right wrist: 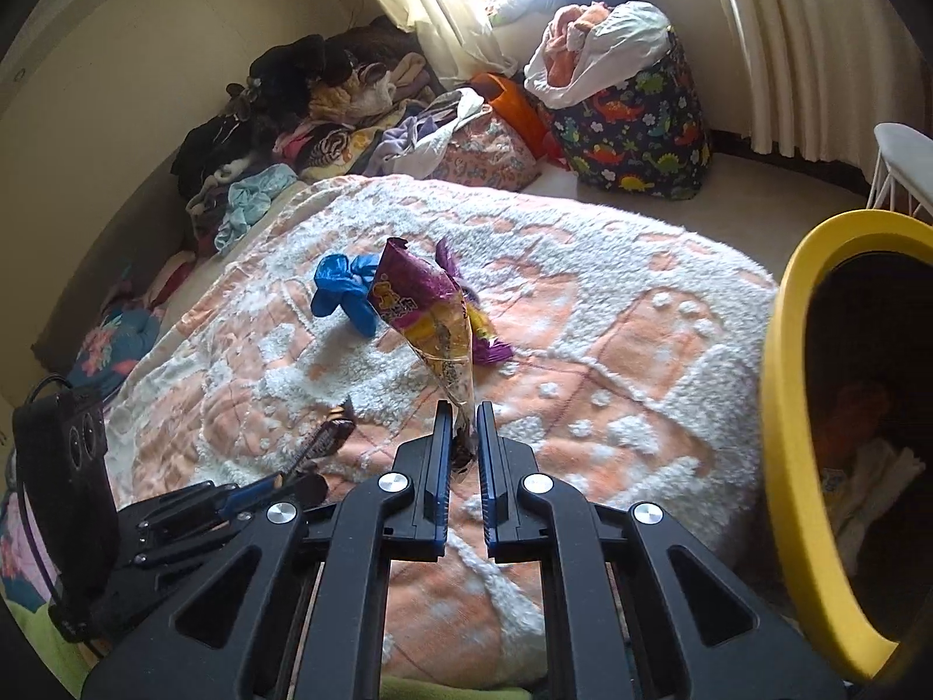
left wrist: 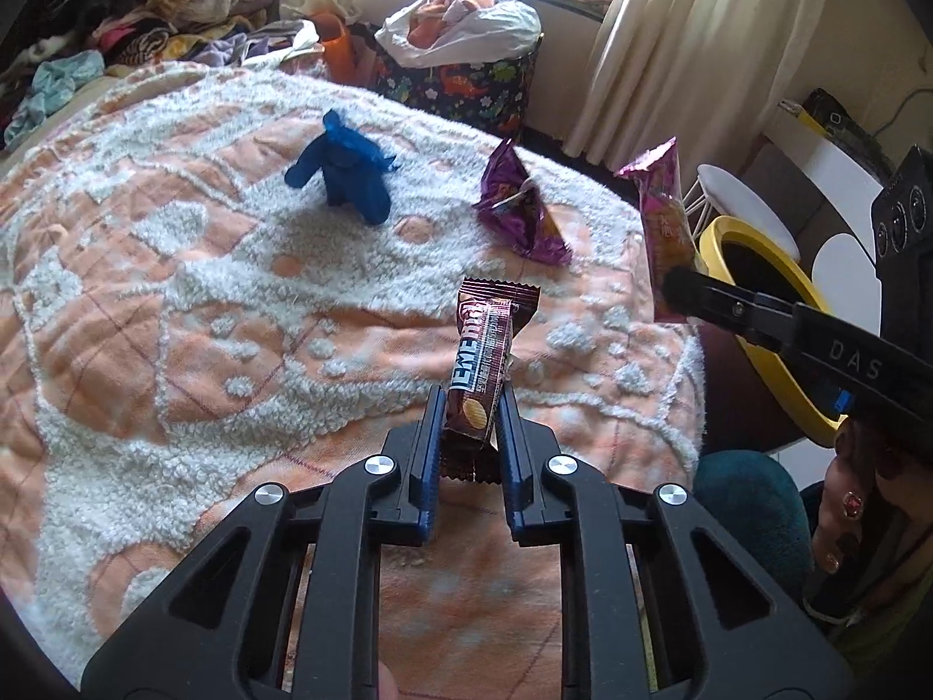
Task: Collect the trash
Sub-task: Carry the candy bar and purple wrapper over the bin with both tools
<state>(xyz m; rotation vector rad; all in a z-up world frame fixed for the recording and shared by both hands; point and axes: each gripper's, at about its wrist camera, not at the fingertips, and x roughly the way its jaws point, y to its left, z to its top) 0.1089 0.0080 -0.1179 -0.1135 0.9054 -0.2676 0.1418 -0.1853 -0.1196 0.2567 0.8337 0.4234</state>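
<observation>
My left gripper [left wrist: 470,402] is shut on a brown snack wrapper [left wrist: 484,356] and holds it upright above the bed blanket [left wrist: 175,303]. My right gripper [right wrist: 465,414] is shut on a purple and yellow snack bag [right wrist: 428,315], held up over the blanket; the same bag shows in the left wrist view [left wrist: 665,221] beside the yellow-rimmed bin [left wrist: 758,315]. A crumpled blue glove [left wrist: 347,169] and a purple wrapper [left wrist: 525,210] lie on the blanket. The bin [right wrist: 781,408] stands at the bed's right edge, with items inside.
Piles of clothes [right wrist: 303,128] lie at the far side of the bed. A dinosaur-print bag [right wrist: 635,128] full of laundry stands on the floor by the curtains [right wrist: 787,35]. A white stool [left wrist: 740,198] stands behind the bin.
</observation>
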